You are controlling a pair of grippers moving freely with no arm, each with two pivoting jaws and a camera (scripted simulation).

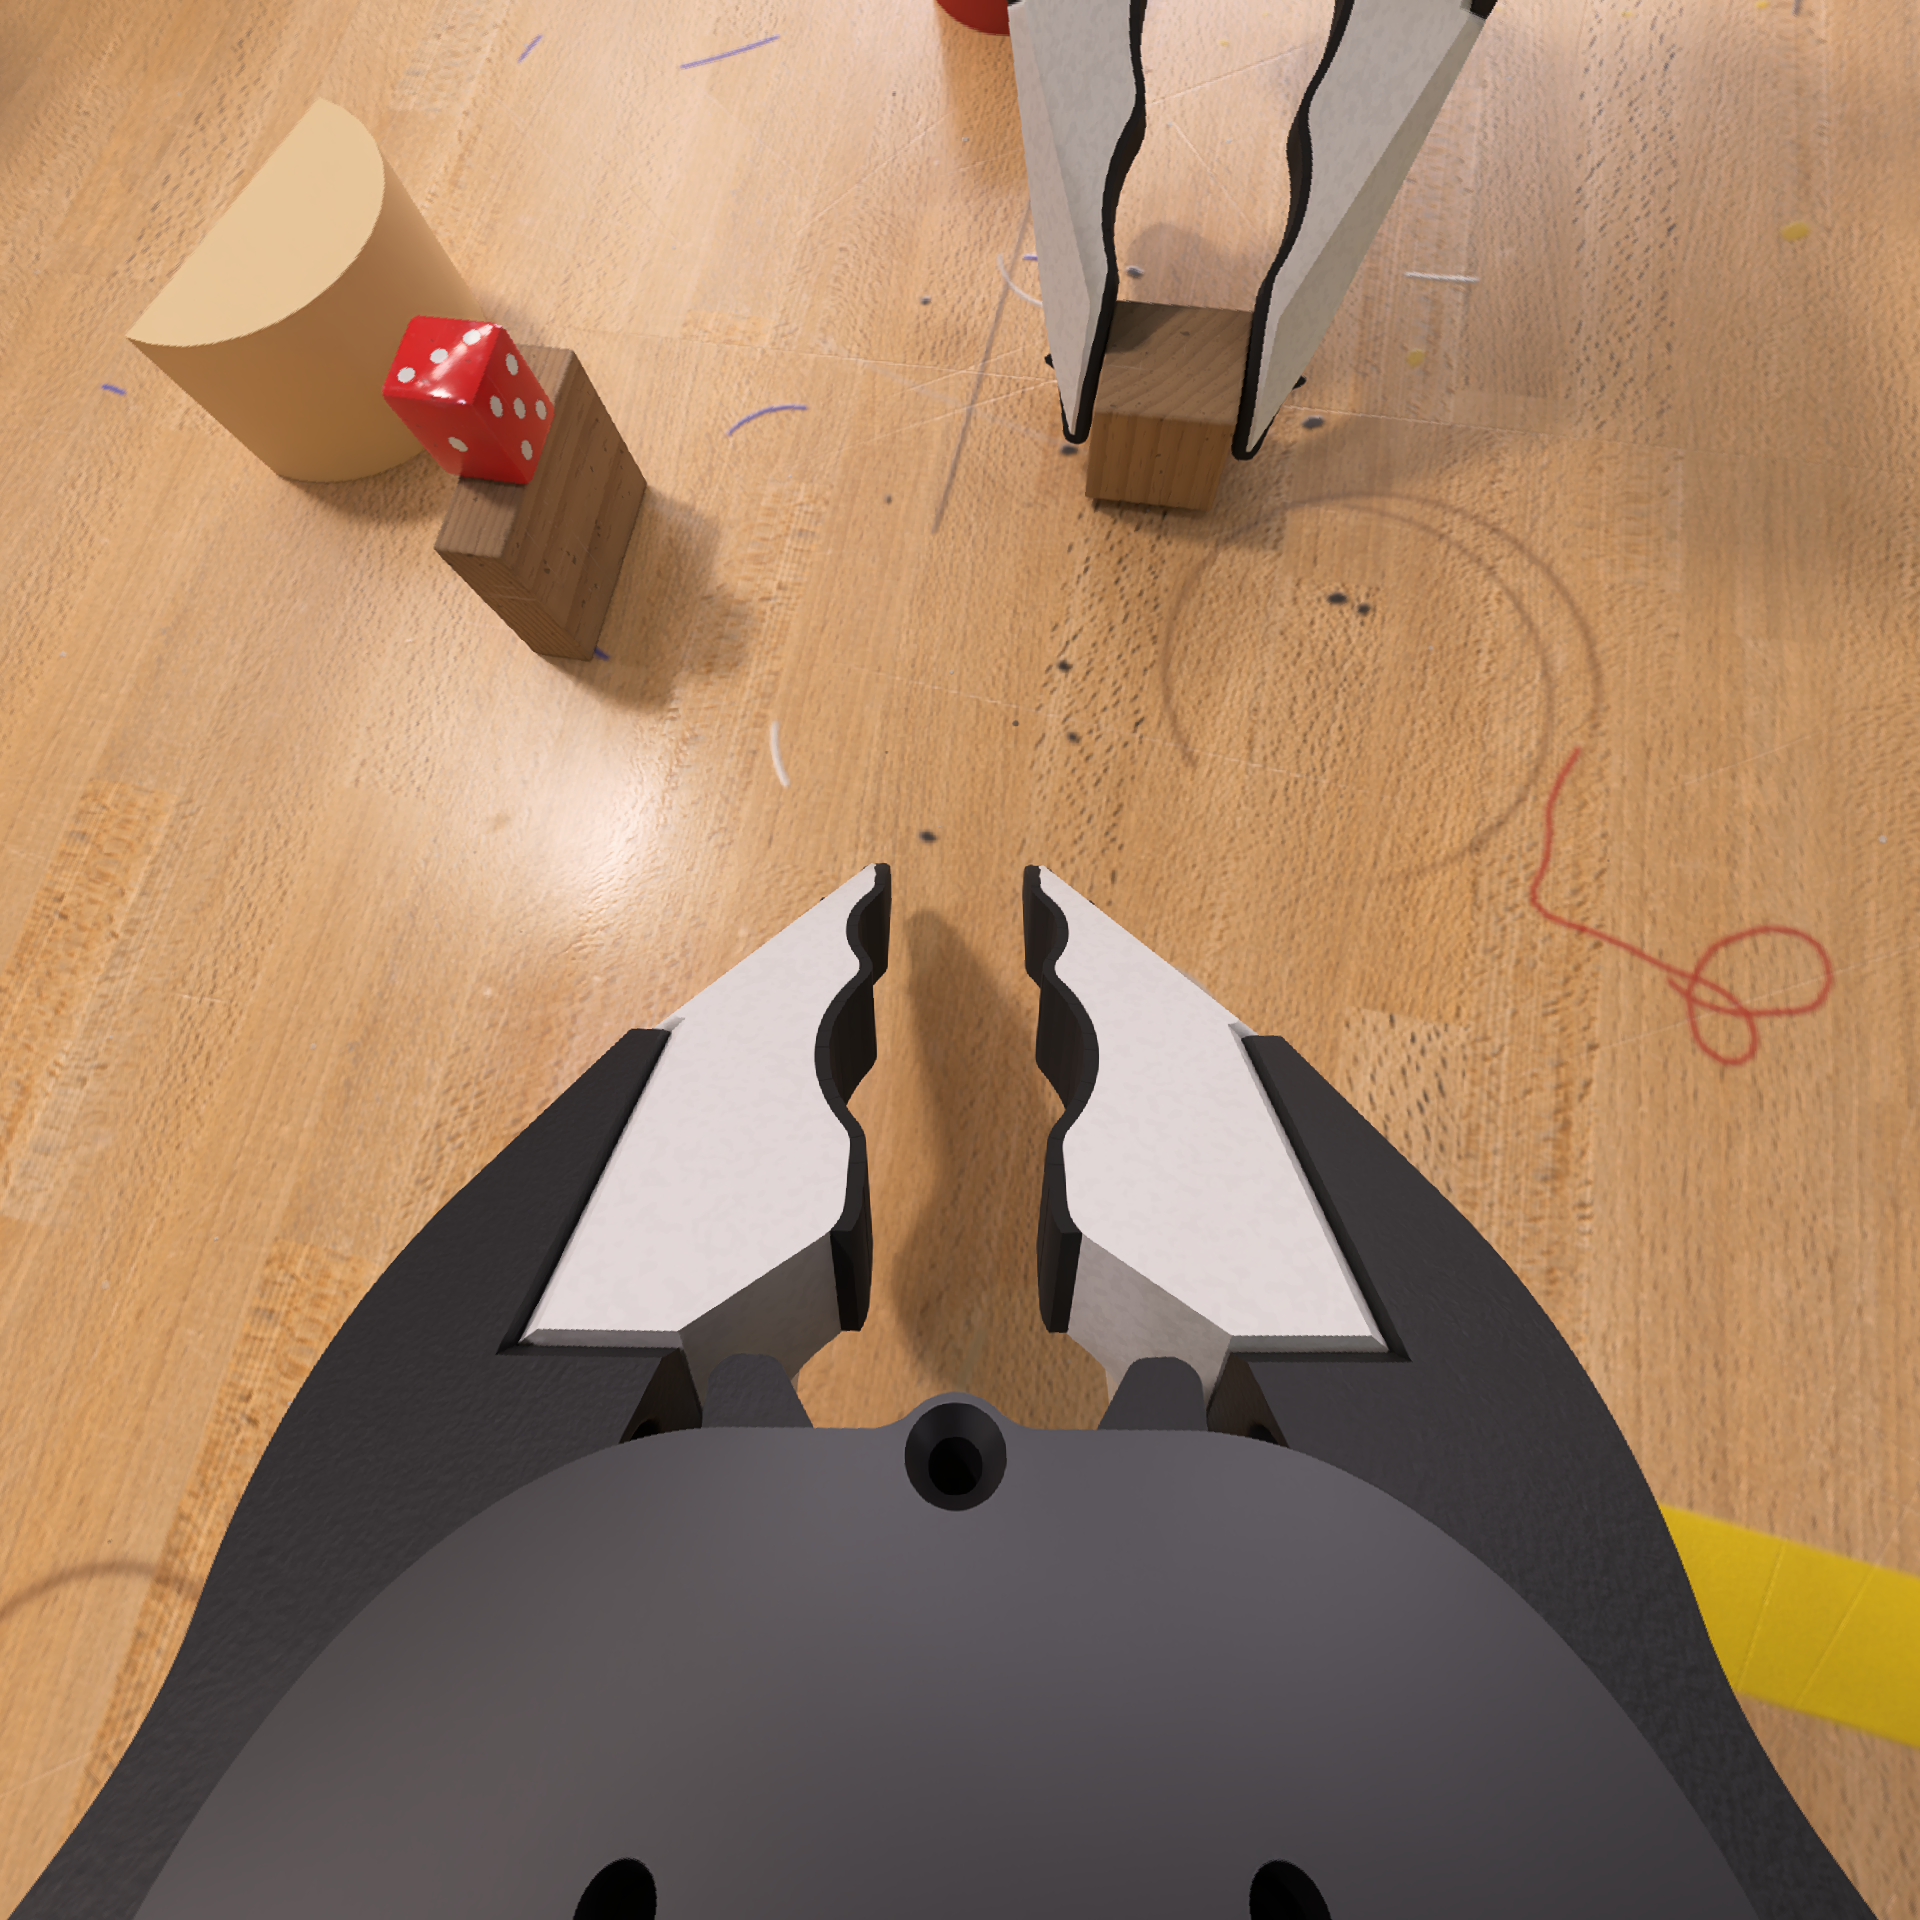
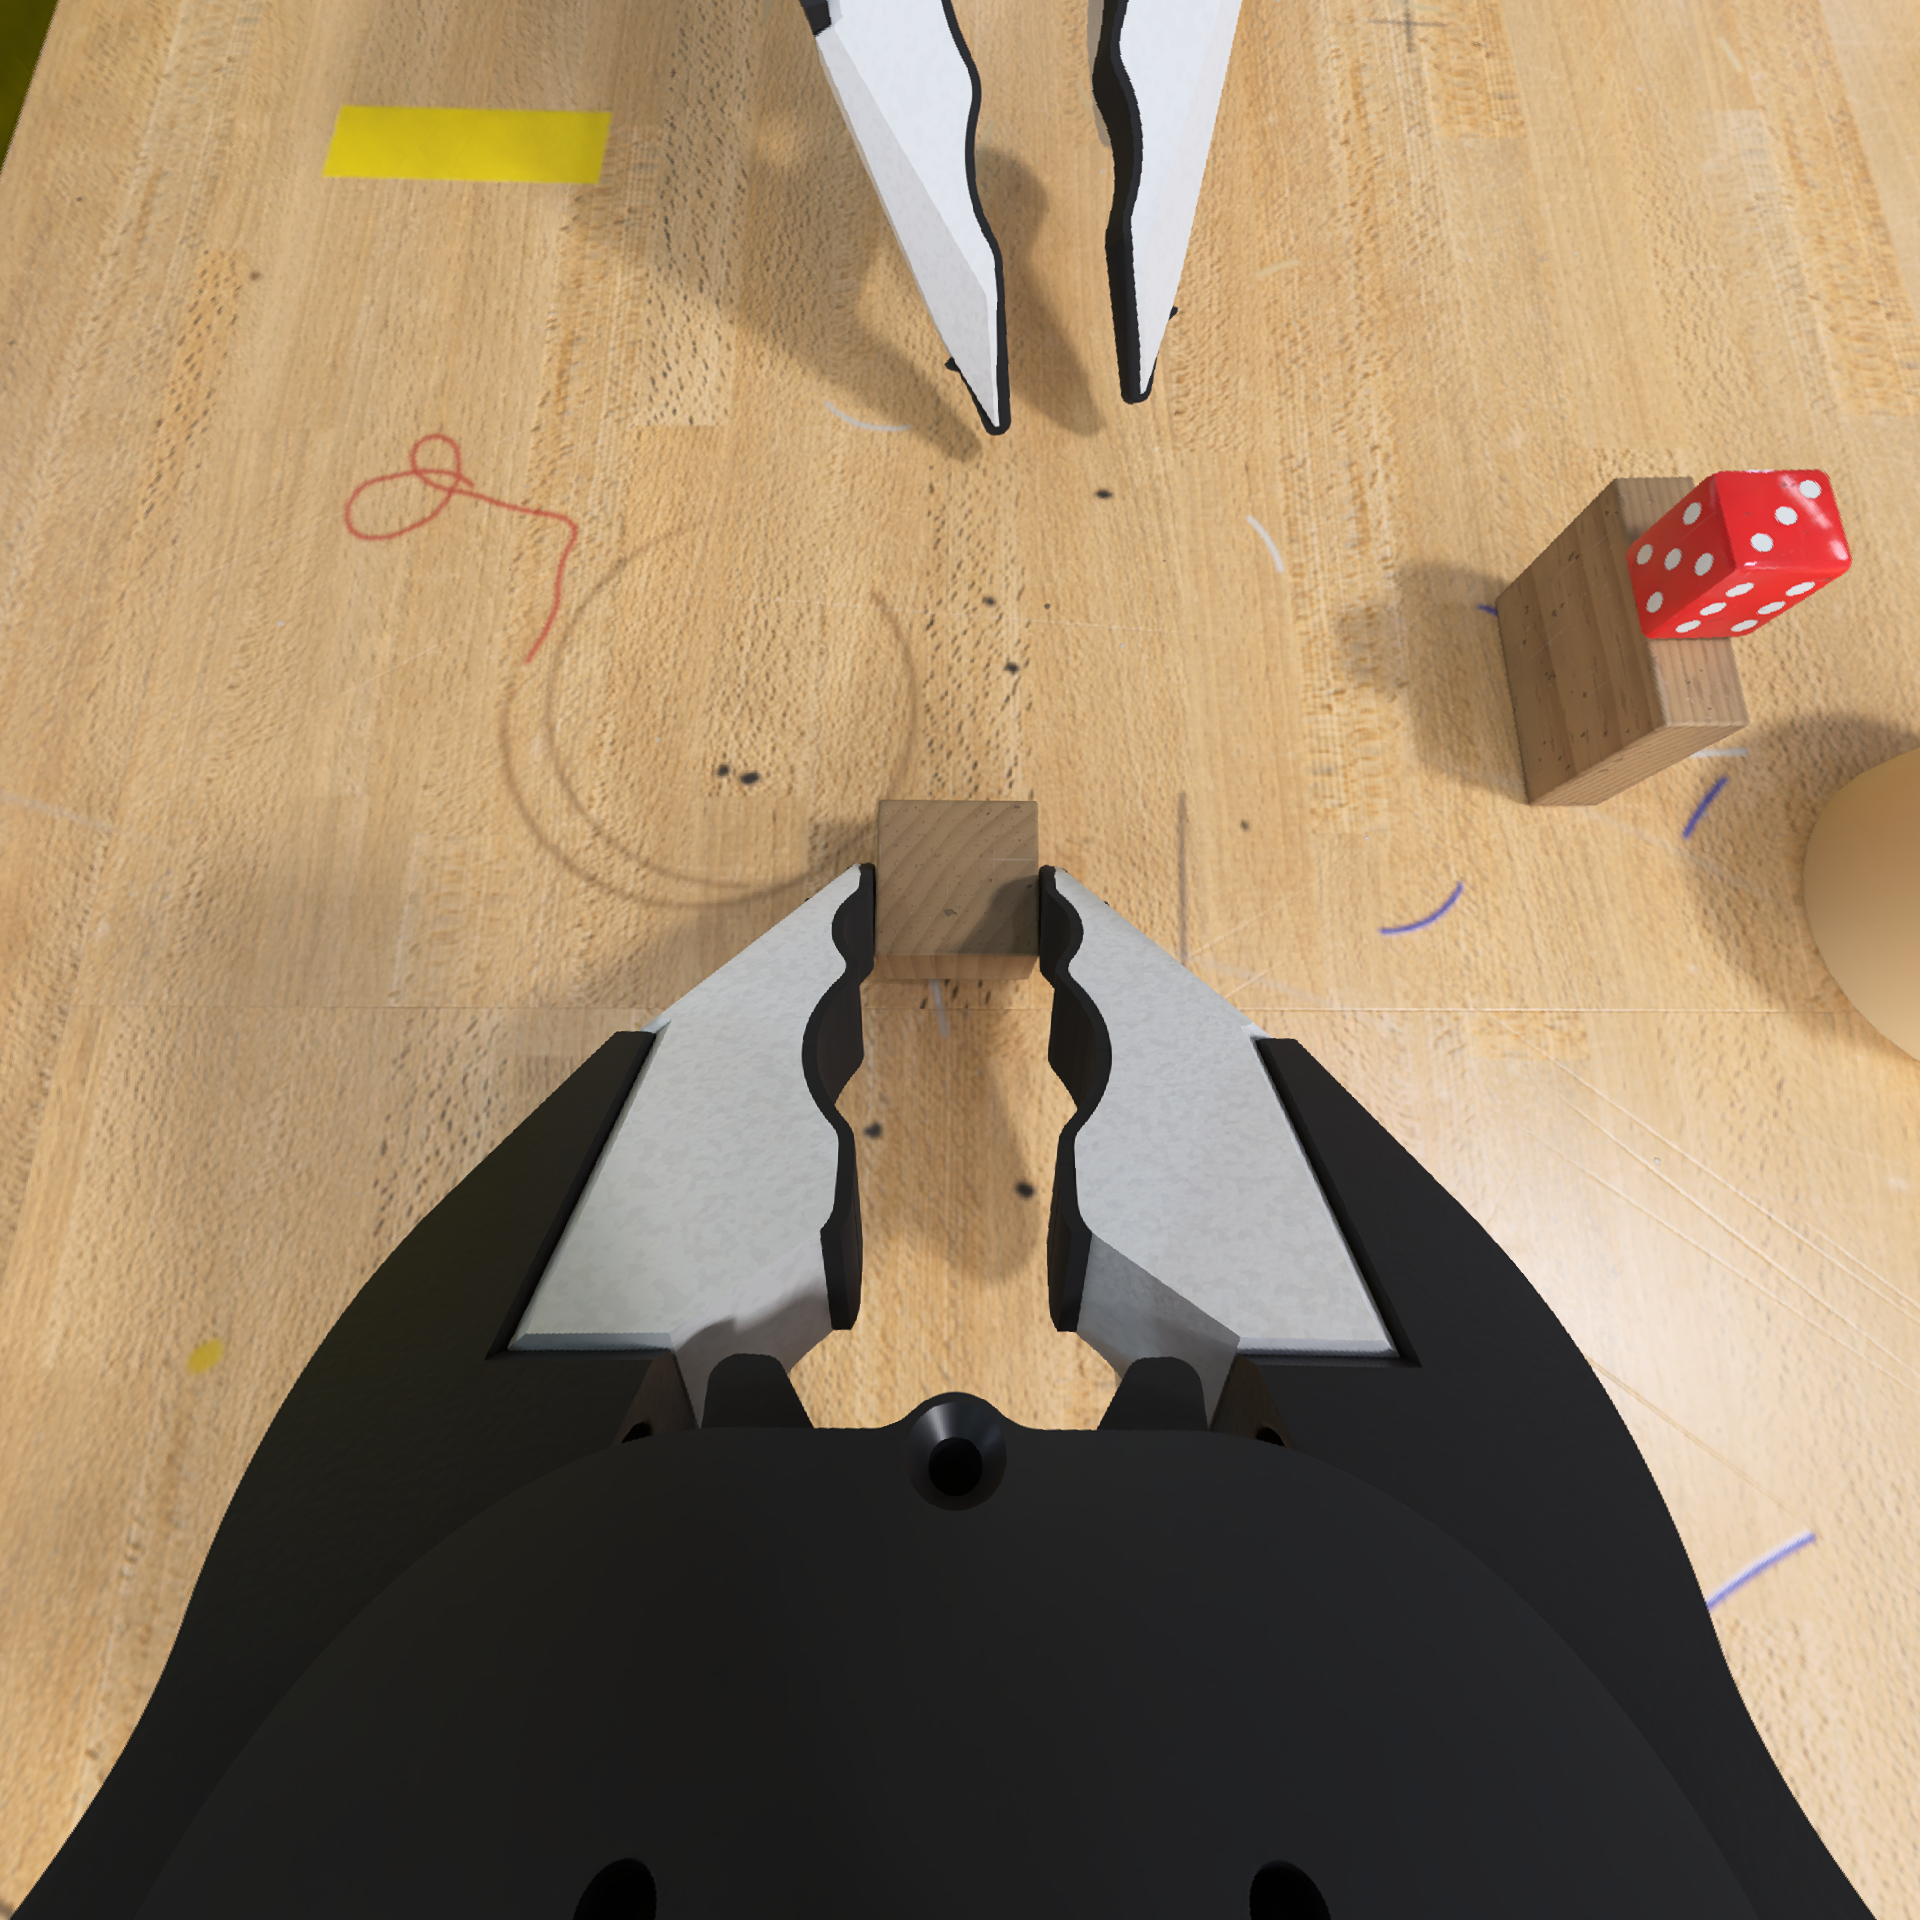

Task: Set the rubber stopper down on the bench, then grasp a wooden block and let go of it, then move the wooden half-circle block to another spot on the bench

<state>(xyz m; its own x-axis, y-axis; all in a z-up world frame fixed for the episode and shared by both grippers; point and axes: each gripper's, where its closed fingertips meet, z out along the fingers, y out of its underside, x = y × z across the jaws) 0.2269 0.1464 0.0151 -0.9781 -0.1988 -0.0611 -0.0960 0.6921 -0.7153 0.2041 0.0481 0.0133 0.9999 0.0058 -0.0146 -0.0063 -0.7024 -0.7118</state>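
Observation:
My right gripper (image 2: 956, 881) is shut on a small light wooden block (image 2: 956, 847) that sits on the bench; its fingertips press both sides. In the left wrist view this gripper (image 1: 1162, 445) stands over the same block (image 1: 1155, 468). My left gripper (image 1: 956, 878) hovers over bare bench with its jaws a little apart and holds nothing; it also shows in the right wrist view (image 2: 1065, 410). The tan wooden half-circle block (image 1: 281, 301) lies at the far left, and its edge shows in the right wrist view (image 2: 1870, 904). A red thing (image 1: 971, 10), perhaps the stopper, peeks in at the top edge.
A red die (image 1: 468, 400) rests tilted on a darker wooden block (image 1: 561, 530), right against the half-circle block; both show in the right wrist view, the die (image 2: 1740, 551) and the block (image 2: 1590, 675). A yellow tape strip (image 2: 468, 145) lies on the bench (image 1: 1351, 675).

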